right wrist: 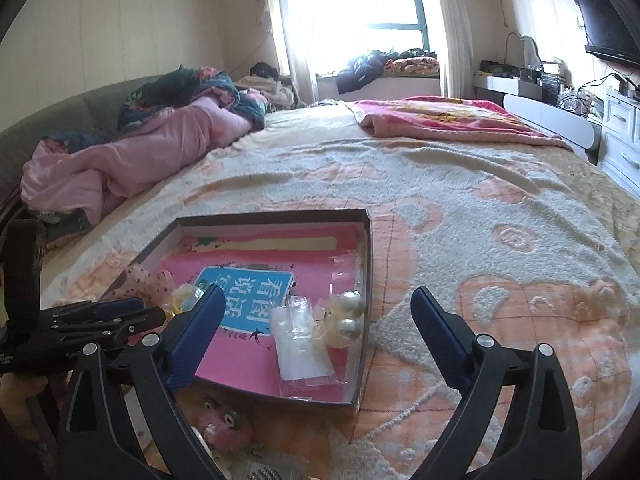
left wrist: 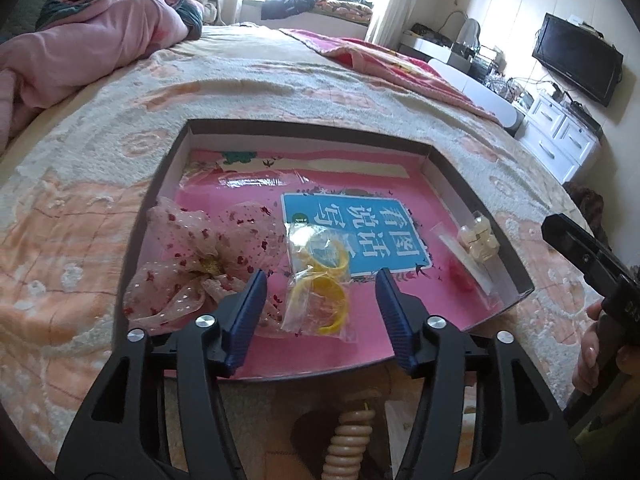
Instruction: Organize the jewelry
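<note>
Pink-lined box (left wrist: 484, 200) on bed; both grippers released: left gripper (left wrist: 320, 276) over bagged yellow bangles (left wrist: 320, 292), right gripper (right wrist: 316, 300) at box rim.

Dark-walled box (left wrist: 448, 156) with pink floor on a cream and peach patterned bedspread (left wrist: 100, 208), blue book label (left wrist: 352, 236) with white characters inside the box, yellow bangles (left wrist: 324, 280) in clear bag, pink bow (left wrist: 192, 256) with red speckles, pearl-white earrings (right wrist: 346, 320), blue-padded black grippers (left wrist: 320, 300).

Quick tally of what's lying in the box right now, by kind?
Sheer dotted bow: 1
Clear bag of yellow bangles: 1
Pearl piece in clear wrap: 1
Flat clear packet: 1
Small red item, too blurred to name: 1
Total: 5, all inside the box.
</note>
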`<state>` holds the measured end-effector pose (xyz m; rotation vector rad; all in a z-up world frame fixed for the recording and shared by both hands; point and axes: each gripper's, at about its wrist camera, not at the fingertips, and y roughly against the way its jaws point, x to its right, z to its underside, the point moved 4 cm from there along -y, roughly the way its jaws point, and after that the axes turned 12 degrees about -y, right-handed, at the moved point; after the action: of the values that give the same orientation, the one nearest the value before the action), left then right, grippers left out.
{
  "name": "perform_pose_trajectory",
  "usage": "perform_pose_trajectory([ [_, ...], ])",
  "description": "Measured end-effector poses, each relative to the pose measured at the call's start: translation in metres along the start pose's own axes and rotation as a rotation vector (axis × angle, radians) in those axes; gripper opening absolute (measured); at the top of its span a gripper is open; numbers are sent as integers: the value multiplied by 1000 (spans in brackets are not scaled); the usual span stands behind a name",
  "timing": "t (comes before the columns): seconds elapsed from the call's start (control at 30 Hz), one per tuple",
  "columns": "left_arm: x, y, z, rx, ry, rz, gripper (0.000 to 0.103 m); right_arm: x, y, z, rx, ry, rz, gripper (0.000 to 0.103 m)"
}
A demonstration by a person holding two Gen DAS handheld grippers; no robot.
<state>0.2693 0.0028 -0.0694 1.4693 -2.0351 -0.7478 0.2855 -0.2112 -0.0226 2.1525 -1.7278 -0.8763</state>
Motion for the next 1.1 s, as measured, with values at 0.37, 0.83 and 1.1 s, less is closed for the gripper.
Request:
perform_pose_trajectory([
  [0.37, 2, 34, -1, 81, 6, -30, 83, -6, 24, 2, 61, 25, 13, 93],
  [0.83, 3, 76, -1, 205, 11, -79, 92, -14, 57, 11, 107, 31, -15, 95],
  [1.1, 3, 89, 6, 220, 6, -92, 92, -16, 70, 17, 113, 34, -26, 95],
])
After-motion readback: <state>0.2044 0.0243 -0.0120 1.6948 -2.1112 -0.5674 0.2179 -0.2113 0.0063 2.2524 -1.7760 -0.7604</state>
